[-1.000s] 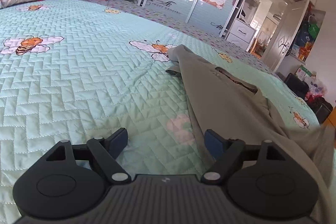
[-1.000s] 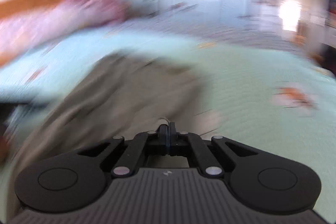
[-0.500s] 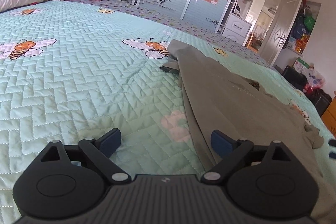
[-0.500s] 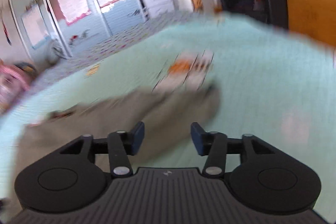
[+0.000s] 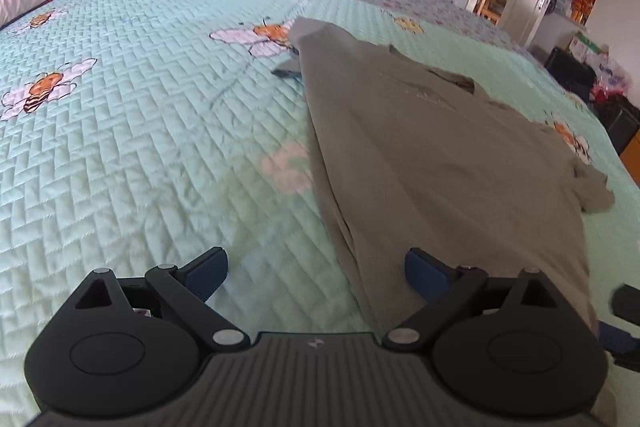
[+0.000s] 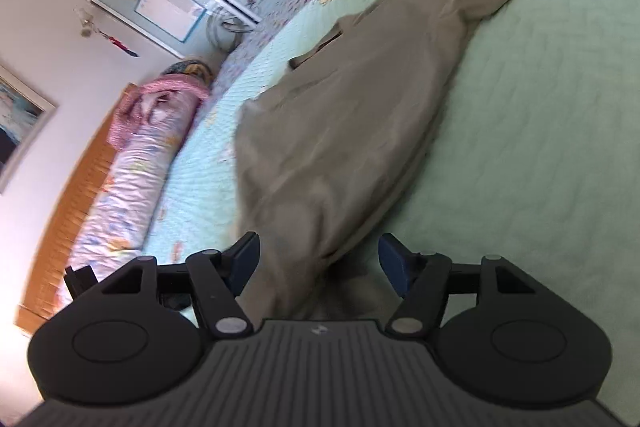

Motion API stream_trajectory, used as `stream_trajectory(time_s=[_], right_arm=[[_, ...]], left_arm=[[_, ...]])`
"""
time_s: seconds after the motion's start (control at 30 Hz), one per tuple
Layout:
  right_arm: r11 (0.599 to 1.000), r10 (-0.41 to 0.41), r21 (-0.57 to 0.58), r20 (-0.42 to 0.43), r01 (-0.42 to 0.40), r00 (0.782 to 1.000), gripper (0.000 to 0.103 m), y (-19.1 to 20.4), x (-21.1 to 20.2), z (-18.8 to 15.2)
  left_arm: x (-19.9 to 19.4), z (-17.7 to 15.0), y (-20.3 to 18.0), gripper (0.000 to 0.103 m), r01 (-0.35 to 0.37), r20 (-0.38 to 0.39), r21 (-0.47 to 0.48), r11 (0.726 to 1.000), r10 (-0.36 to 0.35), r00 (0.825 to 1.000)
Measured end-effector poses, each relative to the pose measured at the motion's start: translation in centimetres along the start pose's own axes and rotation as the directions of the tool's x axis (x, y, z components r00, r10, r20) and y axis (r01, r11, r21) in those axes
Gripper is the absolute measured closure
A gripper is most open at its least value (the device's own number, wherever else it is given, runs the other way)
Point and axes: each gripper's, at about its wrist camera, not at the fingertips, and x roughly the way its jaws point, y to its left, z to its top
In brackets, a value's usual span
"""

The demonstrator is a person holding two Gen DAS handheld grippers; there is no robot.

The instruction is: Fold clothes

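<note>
A: Where is the garment?

B: The grey-green garment lies flat on the quilted bed cover. Its near end is cut off behind the gripper bodies in both views.

A: State of the left gripper?

B: Jaws wide apart, nothing pressed. Its right finger stands over the cloth edge; contact cannot be determined.

A: And the right gripper?

B: Jaws apart, having just been opening. Cloth lies between the fingers, unclamped. That view is tilted and partly blurred; the rolled bedding is indistinct.
</note>
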Motion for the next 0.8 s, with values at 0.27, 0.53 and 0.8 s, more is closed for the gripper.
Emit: stream_trajectory(time_s=[0.27, 0.53, 0.8], right_arm=[[0.997, -0.076, -0.030, -0.003, 0.076, 0.997, 0.094, 0.4, 0.6, -1.1], [0.967, -0.229, -0.065, 0.199, 0.246, 0.953, 0.094, -0.9, -3.8, 1.8], [0.987, -0.126, -0.101, 0.002, 0.125, 0.992, 0.044, 0.9, -1.9, -2.6]], left_arm=[[-2.5, -1.2, -1.2, 0.005, -0.058, -0.087, 0.042, 0.997, 0.061, 0.994], [-4.4, -1.4, -2.0, 0.005, -0.048, -0.065, 0.071, 0.996, 0.052, 0.997], [-4.7, -1.5, -2.3, 0.005, -0.060, -0.056, 0.078, 0.995, 0.065, 0.996]])
